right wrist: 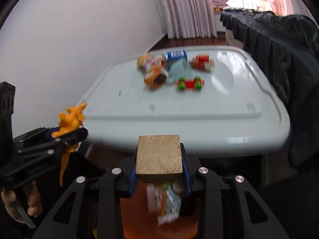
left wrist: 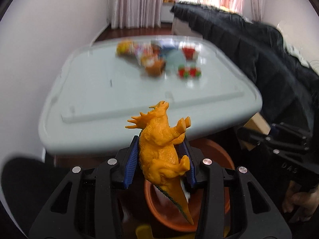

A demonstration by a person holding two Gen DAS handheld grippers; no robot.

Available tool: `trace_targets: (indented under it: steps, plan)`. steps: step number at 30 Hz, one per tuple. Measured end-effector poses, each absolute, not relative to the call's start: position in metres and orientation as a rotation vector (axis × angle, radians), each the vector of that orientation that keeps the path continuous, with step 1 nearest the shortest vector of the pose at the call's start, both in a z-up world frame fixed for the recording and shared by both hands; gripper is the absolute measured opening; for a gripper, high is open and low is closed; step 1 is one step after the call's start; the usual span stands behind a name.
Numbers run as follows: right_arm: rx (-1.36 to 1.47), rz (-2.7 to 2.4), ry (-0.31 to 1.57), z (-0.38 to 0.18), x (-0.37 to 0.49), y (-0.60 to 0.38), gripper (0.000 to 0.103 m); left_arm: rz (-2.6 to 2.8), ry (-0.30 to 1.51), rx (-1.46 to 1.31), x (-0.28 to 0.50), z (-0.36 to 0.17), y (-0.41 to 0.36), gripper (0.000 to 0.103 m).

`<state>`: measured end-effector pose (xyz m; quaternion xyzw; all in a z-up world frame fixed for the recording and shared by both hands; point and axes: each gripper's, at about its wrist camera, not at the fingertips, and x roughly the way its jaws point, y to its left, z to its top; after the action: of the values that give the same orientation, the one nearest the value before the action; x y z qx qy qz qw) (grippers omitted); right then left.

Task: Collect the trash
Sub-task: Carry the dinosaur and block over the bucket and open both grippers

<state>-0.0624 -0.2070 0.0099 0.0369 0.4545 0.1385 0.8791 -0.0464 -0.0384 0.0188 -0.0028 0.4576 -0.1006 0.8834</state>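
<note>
With the left gripper (left wrist: 161, 159) clamped on the orange dinosaur (left wrist: 159, 151) and the right gripper (right wrist: 159, 169) on the wooden block (right wrist: 159, 155), blurred litter (right wrist: 171, 67) remained on the table (right wrist: 199, 107) at frame centre.

We count one orange toy dinosaur (left wrist: 159, 149), one wooden block (right wrist: 159, 155), one red toy skateboard (right wrist: 189, 83) with green wheels, one red packet (right wrist: 202, 62), and one blue-and-white carton (right wrist: 176, 56) at upper centre. The blurred wrapper pile (right wrist: 151, 67) we cannot count. Two tools (left wrist: 161, 159) (right wrist: 159, 177).
</note>
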Motion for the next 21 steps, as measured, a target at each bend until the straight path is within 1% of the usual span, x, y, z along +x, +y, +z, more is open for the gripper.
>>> trace_targets:
  steps: [5,9,15,21]
  plan:
    - [0.074,0.267,1.028,-0.018,-0.074,-0.204,0.035,-0.212,1.089,-0.038,-0.048,-0.025,-0.035,0.040]
    - [0.091,0.260,1.071,-0.032,-0.068,-0.206,0.035,-0.218,1.154,-0.037,-0.042,-0.046,-0.038,0.040]
    - [0.108,0.262,1.117,-0.044,-0.064,-0.209,0.035,-0.236,1.185,-0.018,-0.041,-0.052,-0.044,0.040]
    - [0.115,0.261,1.117,-0.044,-0.064,-0.210,0.035,-0.243,1.192,-0.012,-0.041,-0.054,-0.046,0.040]
